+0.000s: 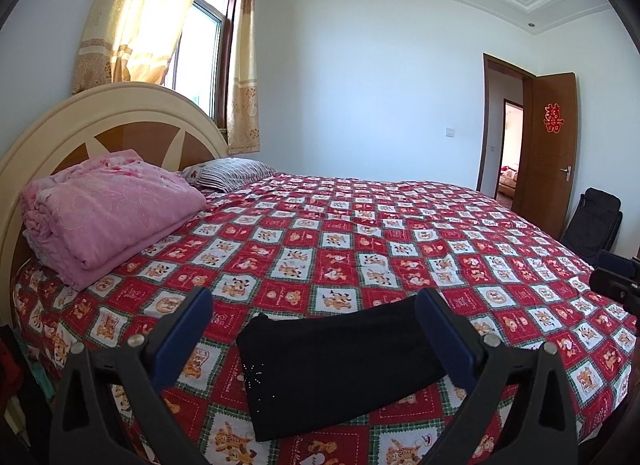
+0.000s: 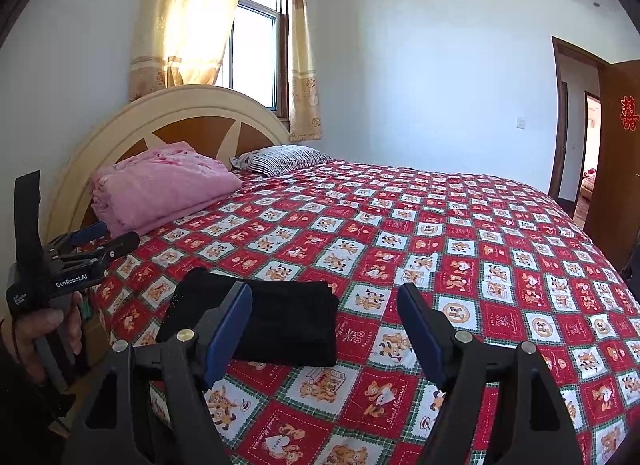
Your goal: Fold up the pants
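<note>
The black pants (image 1: 340, 365) lie folded into a compact rectangle on the red patterned bedspread (image 1: 360, 233) near the bed's front edge. My left gripper (image 1: 316, 305) is open and empty, held above the pants, its blue-padded fingers (image 1: 188, 329) spread to either side. In the right wrist view the folded pants (image 2: 276, 321) lie left of centre. My right gripper (image 2: 324, 309) is open and empty, raised above the bedspread (image 2: 460, 249) just right of the pants. The left gripper (image 2: 104, 241) also shows at the left edge there, held in a hand.
A folded pink quilt (image 1: 108, 213) and a striped pillow (image 1: 232, 173) lie by the headboard (image 1: 120, 117). A curtained window (image 1: 200, 37) is behind. An open wooden door (image 1: 548, 153) and a black chair (image 1: 592, 221) stand at the right.
</note>
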Tool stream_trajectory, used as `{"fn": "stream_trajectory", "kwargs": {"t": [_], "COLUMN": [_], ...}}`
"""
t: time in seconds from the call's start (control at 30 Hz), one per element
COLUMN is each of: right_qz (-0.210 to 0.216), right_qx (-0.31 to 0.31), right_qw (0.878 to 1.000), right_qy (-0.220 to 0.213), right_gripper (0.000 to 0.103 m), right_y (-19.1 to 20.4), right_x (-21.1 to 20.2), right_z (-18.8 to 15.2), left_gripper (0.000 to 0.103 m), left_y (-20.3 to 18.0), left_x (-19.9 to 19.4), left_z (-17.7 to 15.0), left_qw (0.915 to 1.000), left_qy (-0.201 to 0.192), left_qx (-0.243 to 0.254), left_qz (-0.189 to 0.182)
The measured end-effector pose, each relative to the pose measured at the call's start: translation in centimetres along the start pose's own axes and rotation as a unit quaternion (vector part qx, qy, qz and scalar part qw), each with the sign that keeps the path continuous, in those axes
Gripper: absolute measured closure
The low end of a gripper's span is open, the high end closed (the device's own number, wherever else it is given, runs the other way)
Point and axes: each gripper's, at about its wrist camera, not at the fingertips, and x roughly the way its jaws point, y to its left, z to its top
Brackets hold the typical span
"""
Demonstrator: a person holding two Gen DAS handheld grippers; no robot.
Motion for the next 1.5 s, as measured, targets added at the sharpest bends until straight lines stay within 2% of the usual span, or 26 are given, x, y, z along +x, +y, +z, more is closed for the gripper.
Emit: {"fn": "stream_trajectory", "kwargs": {"t": [0.23,0.37,0.77,1.5], "right_qz": [-0.001,-0.001,-0.003,-0.003], "right_qx": [0.001,0.000,-0.005,-0.019], "right_qw": [1.000,1.000,1.000,1.000], "right_qy": [-0.001,-0.001,-0.001,0.005], "right_gripper": [0.027,0.027,0.027,0.027], "right_y": [-0.12,-0.09,-0.21,0.28], "right_x": [-0.13,-0.04,0.09,0.75], "right_z": [0.04,0.08,-0.19,-0.63], "left_gripper": [0.000,0.000,0.000,0.000], "left_y": [-0.12,-0.18,-0.78,0.14], "left_x": [0.12,0.23,0.12,0.55], "left_z": [0.08,0.10,0.00,-0.22], "left_qw": [1.0000,0.9997,0.9996,0.9988], "left_qy": [0.005,0.005,0.001,0.005], "left_qx": [0.004,0.011,0.020,0.005], "left_qz": [0.000,0.020,0.020,0.048]}}
